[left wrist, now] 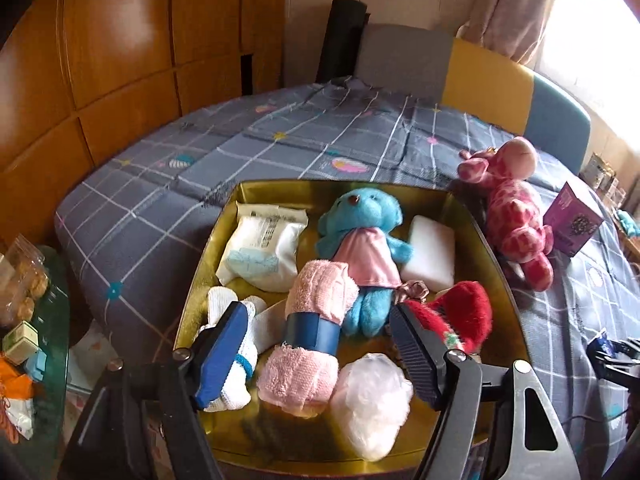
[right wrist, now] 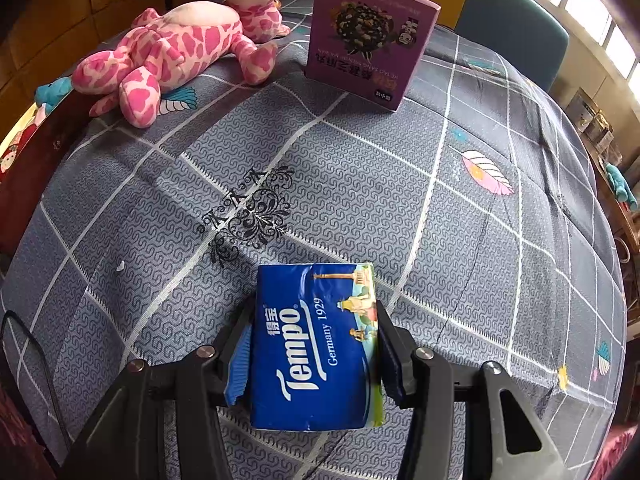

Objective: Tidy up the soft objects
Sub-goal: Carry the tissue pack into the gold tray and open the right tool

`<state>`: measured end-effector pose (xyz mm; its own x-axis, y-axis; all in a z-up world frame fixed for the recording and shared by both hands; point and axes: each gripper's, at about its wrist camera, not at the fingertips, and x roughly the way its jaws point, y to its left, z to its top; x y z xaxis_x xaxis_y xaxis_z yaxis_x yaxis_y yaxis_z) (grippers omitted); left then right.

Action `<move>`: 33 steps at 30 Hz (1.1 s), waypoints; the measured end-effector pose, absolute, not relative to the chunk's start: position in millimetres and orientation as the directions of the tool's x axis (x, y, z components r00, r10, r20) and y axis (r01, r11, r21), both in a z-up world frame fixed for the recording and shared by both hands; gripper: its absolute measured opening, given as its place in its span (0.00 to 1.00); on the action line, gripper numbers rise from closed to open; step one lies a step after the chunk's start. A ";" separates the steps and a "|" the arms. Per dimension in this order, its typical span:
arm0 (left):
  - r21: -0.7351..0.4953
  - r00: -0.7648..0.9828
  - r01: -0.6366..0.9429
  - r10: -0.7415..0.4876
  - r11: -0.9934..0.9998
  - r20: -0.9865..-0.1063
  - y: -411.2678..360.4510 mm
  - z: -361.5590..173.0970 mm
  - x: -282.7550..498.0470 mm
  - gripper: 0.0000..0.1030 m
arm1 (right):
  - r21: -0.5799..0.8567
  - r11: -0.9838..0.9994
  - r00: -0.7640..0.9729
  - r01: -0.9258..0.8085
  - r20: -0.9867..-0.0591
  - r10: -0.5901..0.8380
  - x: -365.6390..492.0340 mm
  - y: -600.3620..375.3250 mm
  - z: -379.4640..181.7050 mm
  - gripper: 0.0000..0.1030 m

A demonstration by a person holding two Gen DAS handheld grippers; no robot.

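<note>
A gold tray (left wrist: 208, 256) on the bed holds a blue teddy bear (left wrist: 360, 240), a rolled pink towel with a blue band (left wrist: 316, 332), white socks (left wrist: 228, 320), a white packet (left wrist: 260, 252), a white sponge (left wrist: 432, 252), a red plush item (left wrist: 460, 312) and a white plastic-wrapped bundle (left wrist: 372, 400). My left gripper (left wrist: 320, 344) is open above the tray, its fingers either side of the towel. My right gripper (right wrist: 314, 344) is shut on a blue Tempo tissue pack (right wrist: 316, 344) above the bedsheet. A pink spotted giraffe plush (right wrist: 168, 56) lies beside the tray; it also shows in the left wrist view (left wrist: 516, 208).
A purple box (right wrist: 368, 40) stands upright on the grey checked bedsheet (right wrist: 360, 200) near the giraffe. Wooden wardrobe panels (left wrist: 100, 60) stand left of the bed. A side table with clutter (left wrist: 24, 320) sits at the left. A padded headboard (left wrist: 480, 76) is at the far end.
</note>
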<state>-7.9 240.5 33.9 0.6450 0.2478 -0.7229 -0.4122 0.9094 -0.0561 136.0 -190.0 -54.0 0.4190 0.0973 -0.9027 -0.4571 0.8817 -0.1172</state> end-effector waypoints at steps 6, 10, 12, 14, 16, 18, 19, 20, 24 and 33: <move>-0.064 0.669 -0.390 0.235 0.919 -0.705 234.6 44.4 -16.4 0.76 | -0.175 0.905 0.435 -0.387 -0.900 0.012 135.3 -179.3 -51.1 0.51; -0.067 0.675 -0.384 0.230 0.921 -0.701 232.5 45.7 -21.8 0.76 | -0.206 0.917 0.450 -0.341 -0.892 -0.033 134.0 -174.2 -49.5 0.51; -0.065 0.675 -0.384 0.231 0.921 -0.701 232.5 45.8 -24.3 0.76 | -0.235 0.916 0.470 -0.326 -0.881 -0.059 131.8 -170.3 -45.4 0.51; -0.061 0.672 -0.388 0.237 0.919 -0.702 232.9 45.7 -26.6 0.80 | -0.232 0.922 0.497 -0.310 -0.866 -0.051 128.9 -166.5 -36.2 0.51; -0.061 0.672 -0.397 0.245 0.916 -0.699 235.1 45.4 -28.7 0.84 | -0.215 0.928 0.524 -0.306 -0.852 -0.024 125.5 -160.7 -23.2 0.51; -0.068 0.673 -0.405 0.248 0.912 -0.697 238.3 45.7 -30.8 0.85 | -0.198 0.928 0.550 -0.317 -0.835 0.009 121.9 -149.6 -10.1 0.51; -0.071 0.674 -0.407 0.247 0.911 -0.696 239.5 46.0 -31.2 0.85 | -0.191 0.926 0.561 -0.326 -0.827 0.028 119.7 -143.3 -4.0 0.51; -0.073 0.675 -0.410 0.248 0.909 -0.695 240.6 46.4 -31.7 0.85 | -0.179 0.924 0.567 -0.339 -0.822 0.048 118.0 -136.2 1.0 0.51; -0.073 0.676 -0.416 0.255 0.906 -0.692 243.2 47.5 -33.2 0.86 | -0.145 0.900 0.578 -0.411 -0.805 0.135 104.9 -100.7 14.3 0.51; -0.060 0.671 -0.437 0.281 0.897 -0.686 247.3 49.2 -35.1 0.93 | 0.017 0.811 0.482 -0.584 -0.797 0.364 67.7 -11.6 25.5 0.51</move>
